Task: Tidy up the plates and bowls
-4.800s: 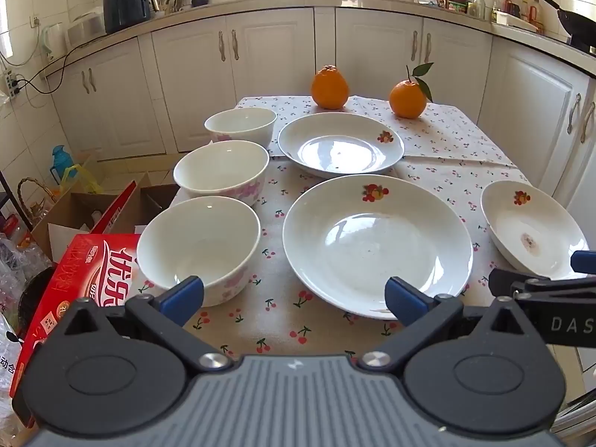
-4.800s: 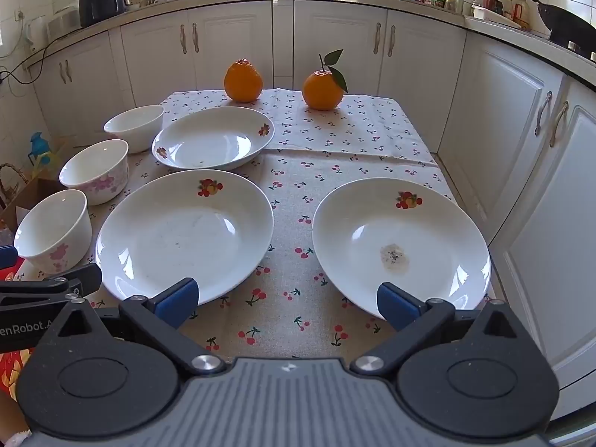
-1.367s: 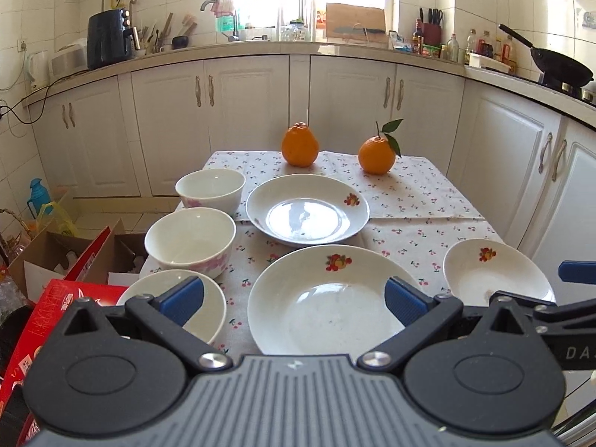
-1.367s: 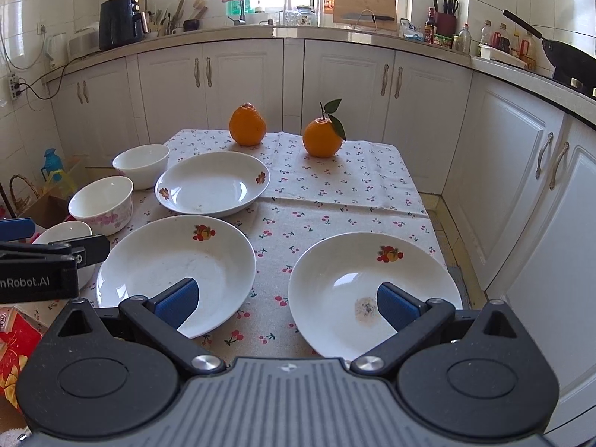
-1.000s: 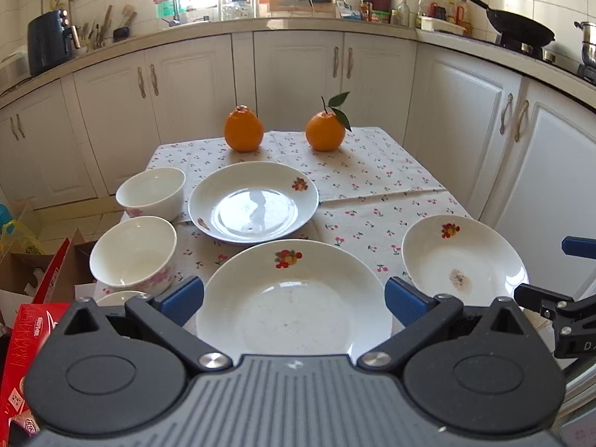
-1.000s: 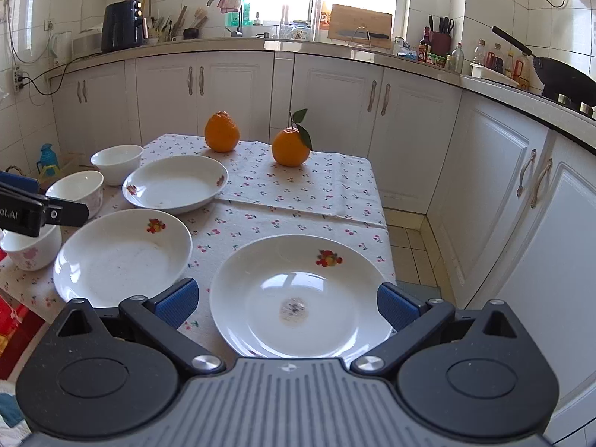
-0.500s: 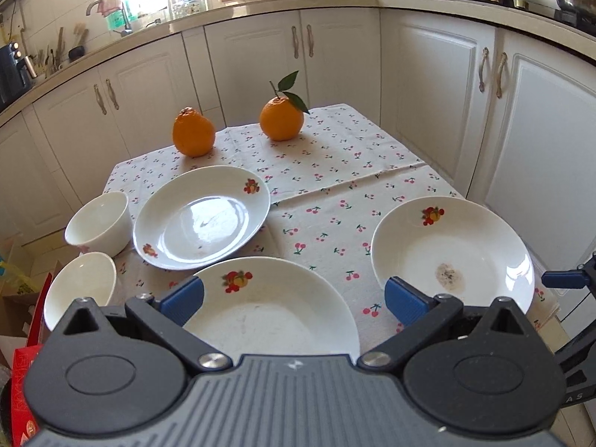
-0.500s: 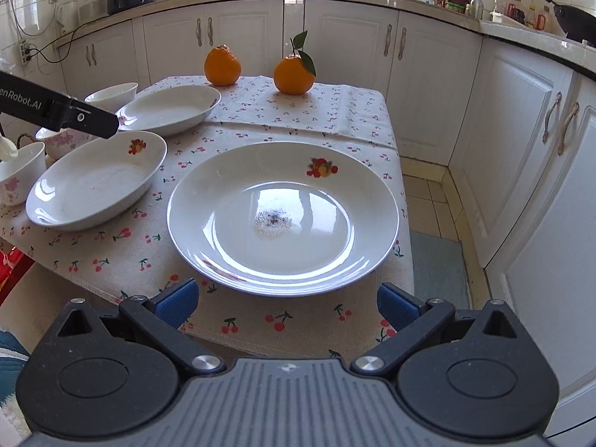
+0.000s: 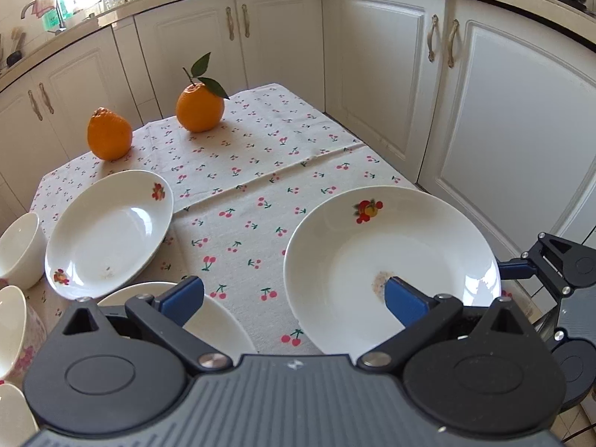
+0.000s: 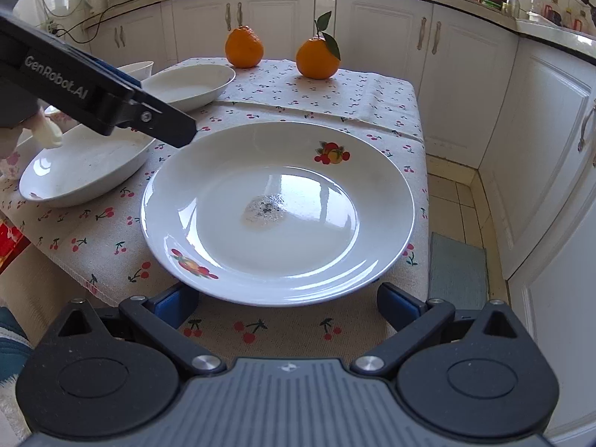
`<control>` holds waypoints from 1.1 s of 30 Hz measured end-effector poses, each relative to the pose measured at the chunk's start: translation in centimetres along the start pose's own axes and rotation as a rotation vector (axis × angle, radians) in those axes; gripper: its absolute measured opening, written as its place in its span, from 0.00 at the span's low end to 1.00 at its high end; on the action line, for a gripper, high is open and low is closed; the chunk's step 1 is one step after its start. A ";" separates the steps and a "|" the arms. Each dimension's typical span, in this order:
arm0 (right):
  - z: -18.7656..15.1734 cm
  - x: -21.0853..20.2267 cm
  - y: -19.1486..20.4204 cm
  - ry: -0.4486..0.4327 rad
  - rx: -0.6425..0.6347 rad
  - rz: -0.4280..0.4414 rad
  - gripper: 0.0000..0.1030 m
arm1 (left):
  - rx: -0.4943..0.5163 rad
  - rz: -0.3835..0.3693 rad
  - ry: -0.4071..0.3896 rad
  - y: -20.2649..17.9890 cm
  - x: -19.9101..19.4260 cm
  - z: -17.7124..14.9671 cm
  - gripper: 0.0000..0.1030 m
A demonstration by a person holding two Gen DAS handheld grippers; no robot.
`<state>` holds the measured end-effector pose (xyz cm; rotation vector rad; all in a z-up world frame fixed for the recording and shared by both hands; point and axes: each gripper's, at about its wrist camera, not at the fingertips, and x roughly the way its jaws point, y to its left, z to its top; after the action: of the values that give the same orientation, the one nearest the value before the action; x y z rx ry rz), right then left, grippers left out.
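Three white plates with fruit prints sit on the cherry tablecloth. The near right plate point(image 9: 391, 260) point(image 10: 279, 205) has a dried stain in its middle. My right gripper point(image 10: 285, 303) is open, its blue fingers at either side of this plate's near rim, low at the table edge. My left gripper point(image 9: 294, 298) is open above the table, its right finger over this plate's left part, its left finger over the near left plate point(image 9: 219, 327) point(image 10: 85, 167). A far plate point(image 9: 108, 231) point(image 10: 190, 87) lies behind. White bowls point(image 9: 18, 249) stand at the left edge.
Two oranges point(image 9: 110, 134) point(image 9: 199, 106) sit at the table's far end. White kitchen cabinets point(image 9: 503, 111) stand close on the right and behind. A grey floor mat point(image 10: 458, 272) lies beside the table. A red box point(image 10: 9, 246) is at the lower left.
Both grippers have moved forward and toward the near right plate. My right gripper has dropped to the plate's near rim. My left gripper has swung right, over this plate's left side.
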<state>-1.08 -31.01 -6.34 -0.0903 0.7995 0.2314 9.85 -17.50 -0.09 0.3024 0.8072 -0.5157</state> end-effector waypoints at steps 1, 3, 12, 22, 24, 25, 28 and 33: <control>0.0 0.0 -0.1 -0.003 -0.010 0.010 1.00 | -0.008 -0.017 0.011 0.0 0.4 0.3 0.99; 0.0 0.1 -0.3 -0.009 -0.019 0.032 1.00 | -0.022 -0.030 0.031 0.0 1.2 0.7 0.99; -0.4 0.2 -1.4 -0.049 -0.082 0.109 1.00 | -0.025 -0.117 0.133 0.0 5.0 2.6 0.98; -0.5 0.5 -3.1 -0.095 -0.149 0.179 1.00 | -0.023 -0.232 0.248 0.1 8.4 4.3 0.85; -0.4 0.6 -3.2 -0.096 -0.165 0.192 1.00 | -0.027 -0.248 0.265 0.2 8.8 4.4 0.83; -0.3 0.6 -3.2 -0.094 -0.170 0.199 1.00 | -0.027 -0.253 0.270 0.3 9.0 4.5 0.80; -0.1 0.7 -3.3 -0.087 -0.178 0.210 1.00 | -0.037 -0.272 0.286 0.5 9.5 4.6 0.76; -0.1 0.7 -3.4 -0.082 -0.194 0.214 1.00 | -0.028 -0.286 0.296 0.6 9.7 4.8 0.75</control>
<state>0.12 -34.16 -6.94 -0.1771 0.7037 0.5118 18.70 -22.24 -4.16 0.2414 1.1536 -0.7375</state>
